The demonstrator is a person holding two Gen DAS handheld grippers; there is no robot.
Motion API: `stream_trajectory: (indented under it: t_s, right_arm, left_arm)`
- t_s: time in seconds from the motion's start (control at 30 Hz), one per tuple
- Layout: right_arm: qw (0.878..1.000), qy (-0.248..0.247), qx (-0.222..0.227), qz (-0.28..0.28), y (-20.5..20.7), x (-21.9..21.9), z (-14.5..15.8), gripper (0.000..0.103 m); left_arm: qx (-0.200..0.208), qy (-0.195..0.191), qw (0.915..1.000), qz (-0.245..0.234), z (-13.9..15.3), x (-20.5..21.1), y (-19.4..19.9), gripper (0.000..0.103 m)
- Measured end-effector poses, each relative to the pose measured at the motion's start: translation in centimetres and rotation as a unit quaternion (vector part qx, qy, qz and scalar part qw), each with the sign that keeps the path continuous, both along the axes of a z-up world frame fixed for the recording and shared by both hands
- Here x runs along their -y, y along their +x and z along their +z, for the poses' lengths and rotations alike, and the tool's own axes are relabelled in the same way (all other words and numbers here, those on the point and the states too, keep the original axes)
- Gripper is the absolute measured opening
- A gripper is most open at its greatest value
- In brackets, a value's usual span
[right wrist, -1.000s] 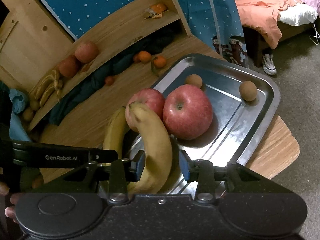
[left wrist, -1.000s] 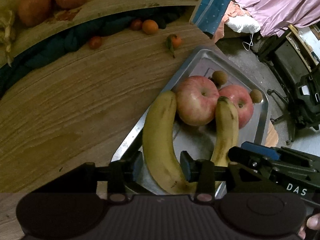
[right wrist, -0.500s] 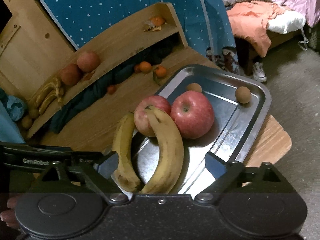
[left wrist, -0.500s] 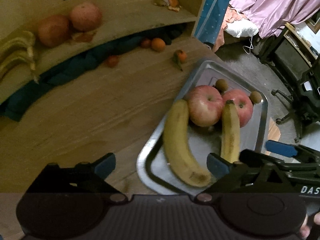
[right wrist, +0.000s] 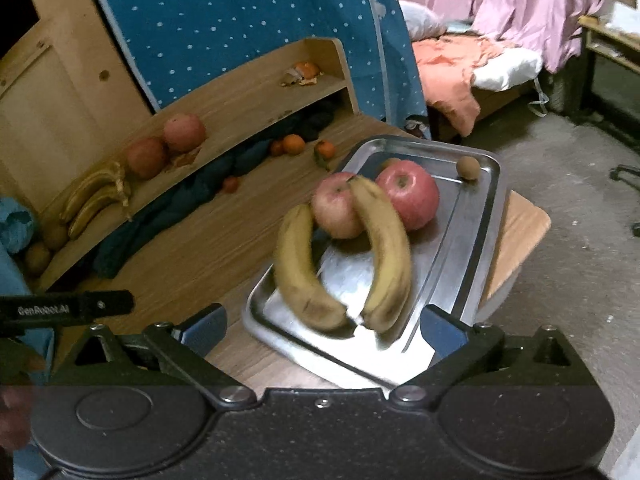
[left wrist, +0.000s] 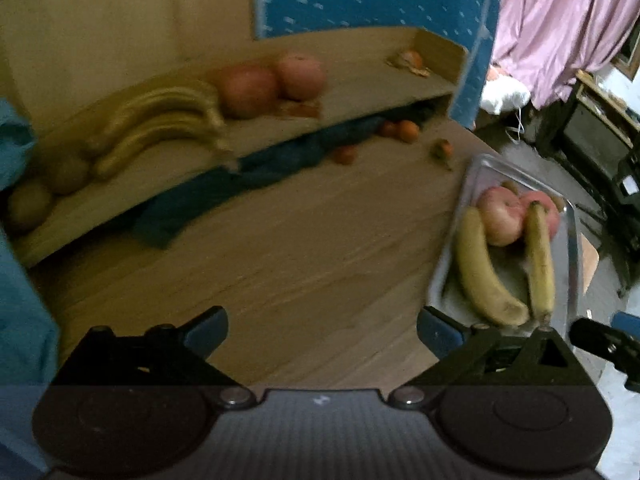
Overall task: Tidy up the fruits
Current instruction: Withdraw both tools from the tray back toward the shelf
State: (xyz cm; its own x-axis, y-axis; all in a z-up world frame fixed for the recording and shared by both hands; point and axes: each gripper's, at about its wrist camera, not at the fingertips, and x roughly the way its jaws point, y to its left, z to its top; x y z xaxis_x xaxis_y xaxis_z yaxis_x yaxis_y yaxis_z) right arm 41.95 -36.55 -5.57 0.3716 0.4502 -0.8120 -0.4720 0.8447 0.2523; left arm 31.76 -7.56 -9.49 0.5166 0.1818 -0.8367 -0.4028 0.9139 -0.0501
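A steel tray (right wrist: 486, 216) on the wooden table holds two bananas (right wrist: 300, 272) (right wrist: 388, 256), two red apples (right wrist: 408, 192) (right wrist: 336, 208) and small brown fruits (right wrist: 468, 168). In the left wrist view the tray (left wrist: 572, 256) sits at the right with the same bananas (left wrist: 480, 268) and apples (left wrist: 500, 216). My left gripper (left wrist: 322, 330) is open over bare table, left of the tray. My right gripper (right wrist: 322, 330) is open, pulled back from the tray's near edge, with nothing between its fingers.
A wooden shelf (right wrist: 240, 108) at the back carries a banana bunch (right wrist: 96, 200), two apples (right wrist: 184, 132) and orange peel (right wrist: 302, 74). Small oranges (right wrist: 294, 144) and a dark blue cloth (right wrist: 172, 208) lie below it. A bed (right wrist: 480, 68) stands beyond the table.
Both grippers let go of their bananas, opened wide and drew back from the tray. The left one has also swung left toward the shelf.
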Motion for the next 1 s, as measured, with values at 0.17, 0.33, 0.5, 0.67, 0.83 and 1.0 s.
stream_trajectory:
  t_s: [0.17,0.33,0.5,0.67,0.83,1.0]
  right_arm:
    - [0.999,-0.006,0.031,-0.010,-5.5,-1.7,1.3,0.102]
    - [0.999,0.001,0.047,-0.001,-9.6,-3.8,3.3,0.102]
    - [0.998,0.009,0.055,0.017,-12.2,-6.3,4.6,0.102]
    - [0.997,0.012,0.065,0.040,-13.4,-8.0,5.5,0.102]
    - [0.996,0.011,0.081,0.043,-13.6,-8.8,6.1,0.102]
    - [0.995,0.007,0.090,0.052,-12.8,-9.3,6.4,0.102]
  left_arm:
    - [0.023,0.018,0.9996,0.005,0.9,-2.8,-4.6,0.103]
    - [0.027,0.025,0.9992,0.018,1.9,-5.2,-8.4,0.103]
    - [0.028,0.017,0.9988,0.037,2.2,-7.6,-11.3,0.103]
    - [0.029,0.009,0.9983,0.049,2.2,-9.0,-12.8,0.103]
    - [0.029,-0.008,0.9979,0.057,2.1,-9.8,-12.9,0.103]
    - [0.035,-0.014,0.9972,0.064,2.0,-9.9,-12.4,0.103]
